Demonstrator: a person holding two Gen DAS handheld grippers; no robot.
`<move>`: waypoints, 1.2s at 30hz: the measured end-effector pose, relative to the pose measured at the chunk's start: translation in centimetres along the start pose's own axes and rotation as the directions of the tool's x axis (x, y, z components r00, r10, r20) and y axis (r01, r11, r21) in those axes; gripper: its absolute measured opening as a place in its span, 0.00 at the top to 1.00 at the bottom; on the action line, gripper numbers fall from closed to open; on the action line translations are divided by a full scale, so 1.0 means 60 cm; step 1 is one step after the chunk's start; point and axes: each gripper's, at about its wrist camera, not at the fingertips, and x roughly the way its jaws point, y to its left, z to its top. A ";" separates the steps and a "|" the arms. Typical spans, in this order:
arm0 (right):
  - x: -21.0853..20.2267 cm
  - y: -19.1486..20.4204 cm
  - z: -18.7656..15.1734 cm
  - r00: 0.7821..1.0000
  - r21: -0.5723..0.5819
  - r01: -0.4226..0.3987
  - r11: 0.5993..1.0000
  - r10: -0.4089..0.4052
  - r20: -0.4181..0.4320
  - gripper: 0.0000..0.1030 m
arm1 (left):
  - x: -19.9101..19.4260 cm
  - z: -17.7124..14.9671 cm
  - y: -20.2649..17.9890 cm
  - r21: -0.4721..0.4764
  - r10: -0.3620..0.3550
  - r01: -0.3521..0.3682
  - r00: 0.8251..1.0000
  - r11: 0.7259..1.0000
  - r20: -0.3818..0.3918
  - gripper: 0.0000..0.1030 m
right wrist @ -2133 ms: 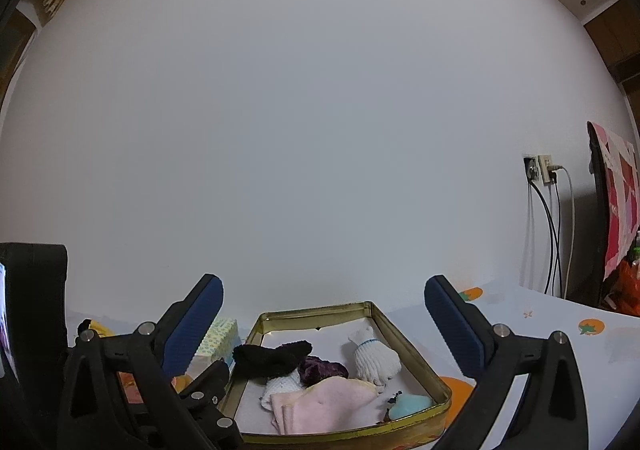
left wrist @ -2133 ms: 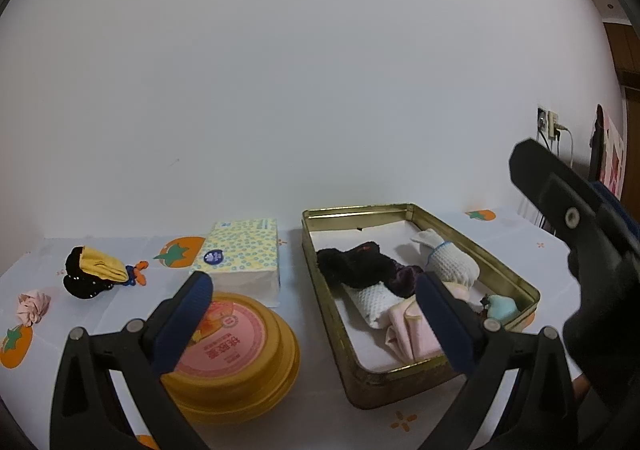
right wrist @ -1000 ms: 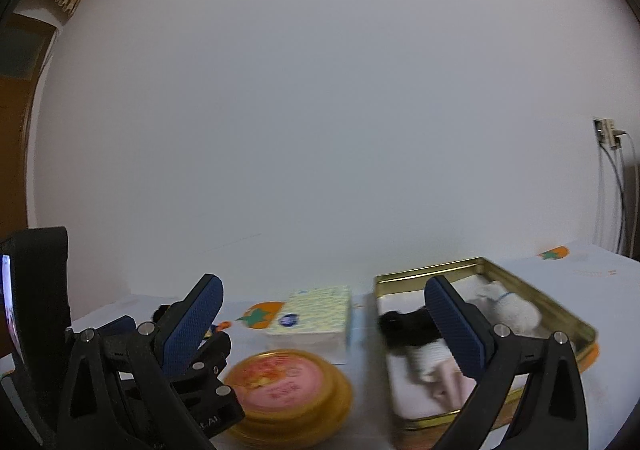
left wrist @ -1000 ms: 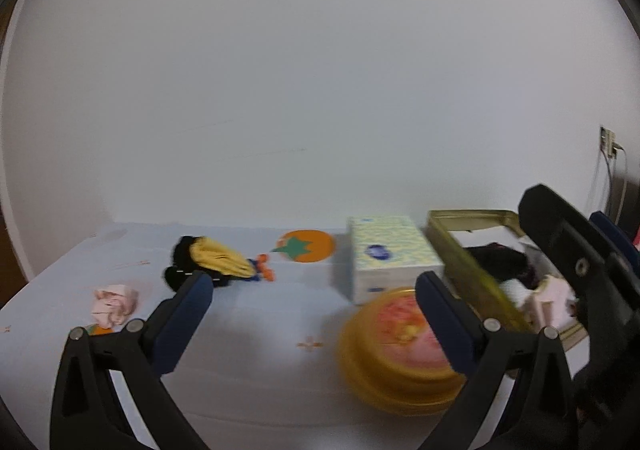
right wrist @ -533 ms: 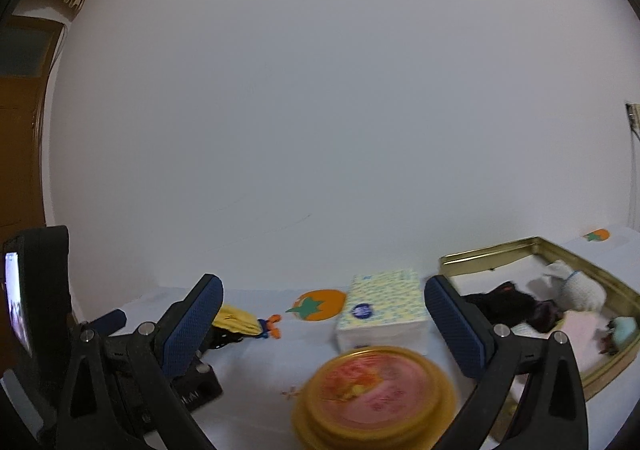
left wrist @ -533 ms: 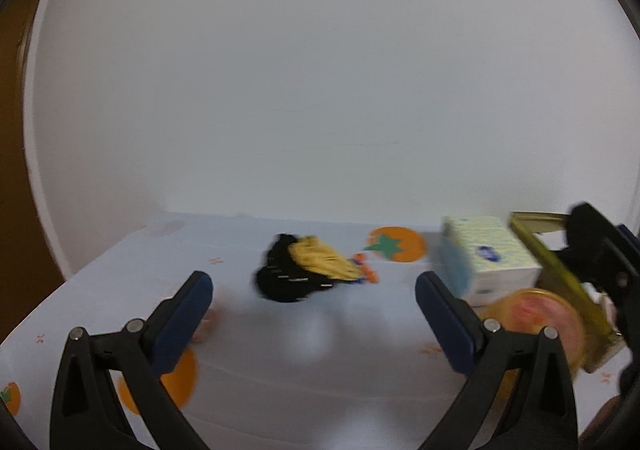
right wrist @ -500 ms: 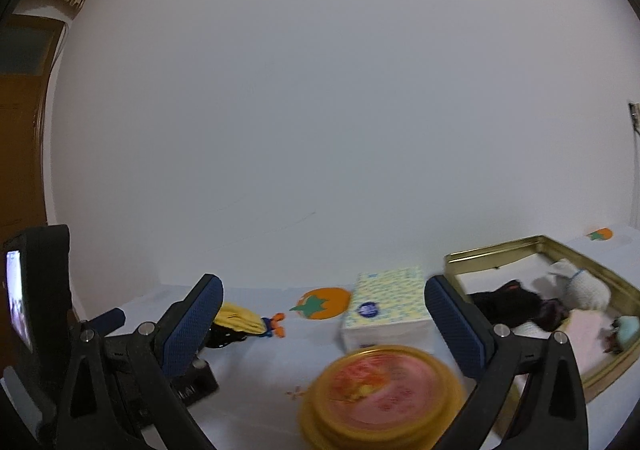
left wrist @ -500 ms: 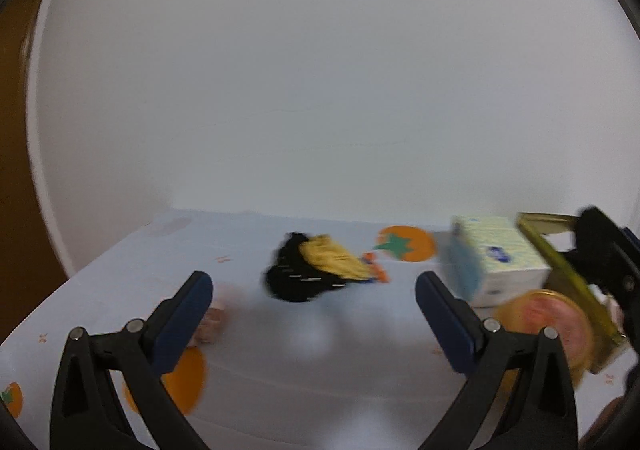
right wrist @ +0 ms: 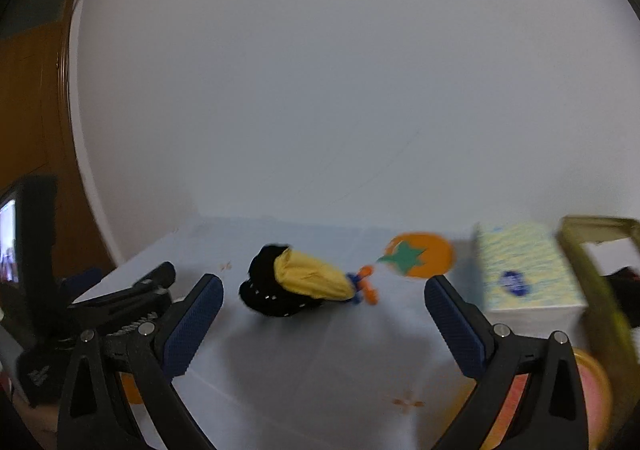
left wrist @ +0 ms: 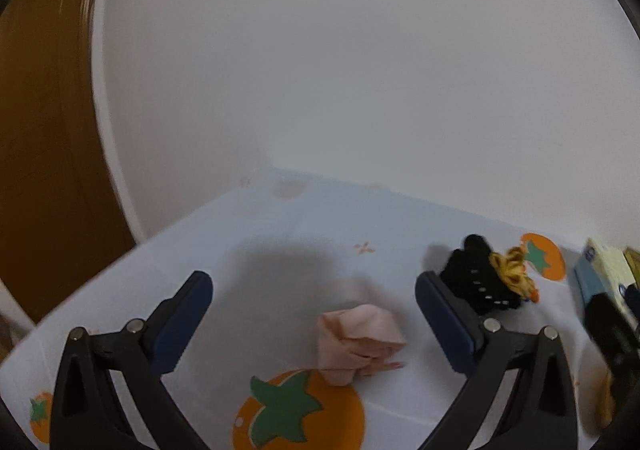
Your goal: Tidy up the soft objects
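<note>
Left hand-held gripper [left wrist: 314, 314] spread wide, empty; crumpled pink cloth [left wrist: 358, 342] lies between its fingers. Right hand-held gripper [right wrist: 324, 314] likewise released, black-and-yellow sock bundle [right wrist: 298, 282] just beyond.

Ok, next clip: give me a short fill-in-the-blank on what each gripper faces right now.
1. Between the open fingers of the left gripper lies a crumpled ____ cloth.
2. The right gripper faces a black and ____ bundle.
3. The tissue box stands beside a ____-coloured tin.
4. The tablecloth is printed with orange ____.

Missing words: pink; yellow; gold; fruits
</note>
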 end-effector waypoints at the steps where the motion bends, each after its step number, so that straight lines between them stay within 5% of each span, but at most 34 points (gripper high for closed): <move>1: 0.013 -0.001 0.000 1.000 0.014 -0.009 1.000 0.010 -0.023 0.01 | 0.005 0.000 0.004 -0.011 0.002 -0.002 1.000 1.000 -0.014 0.00; 5: 0.065 -0.014 0.008 0.993 0.110 -0.044 0.993 0.055 -0.102 0.06 | 0.015 0.000 0.006 0.001 0.027 -0.027 0.999 1.000 -0.036 0.00; 7: 0.089 -0.015 0.013 0.989 0.126 -0.045 0.991 0.062 -0.133 0.20 | 0.019 -0.001 0.002 0.012 0.030 -0.030 0.999 0.999 -0.041 0.00; 13: 0.143 -0.017 0.017 0.971 0.167 -0.044 0.985 0.081 -0.225 0.23 | 0.014 -0.002 -0.004 0.039 0.021 -0.019 0.998 0.999 -0.060 0.00; 16: 0.159 -0.028 0.008 0.955 0.222 -0.060 0.973 0.120 -0.270 0.55 | 0.017 -0.002 -0.007 0.045 0.014 -0.011 0.997 0.999 -0.069 0.00; 22: 0.152 -0.042 0.001 0.952 0.261 -0.114 0.959 0.180 -0.247 0.81 | 0.016 -0.002 -0.008 0.048 0.005 -0.002 0.998 0.999 -0.069 0.00; 29: 0.077 -0.043 -0.001 0.965 0.249 -0.175 0.953 0.216 -0.148 0.82 | 0.011 -0.001 -0.007 0.058 -0.020 0.023 0.998 0.998 -0.054 0.00; 36: -0.021 -0.044 -0.023 0.971 0.174 -0.197 0.965 0.217 -0.102 0.82 | 0.000 -0.001 -0.018 0.093 -0.122 0.124 0.992 0.988 -0.034 0.00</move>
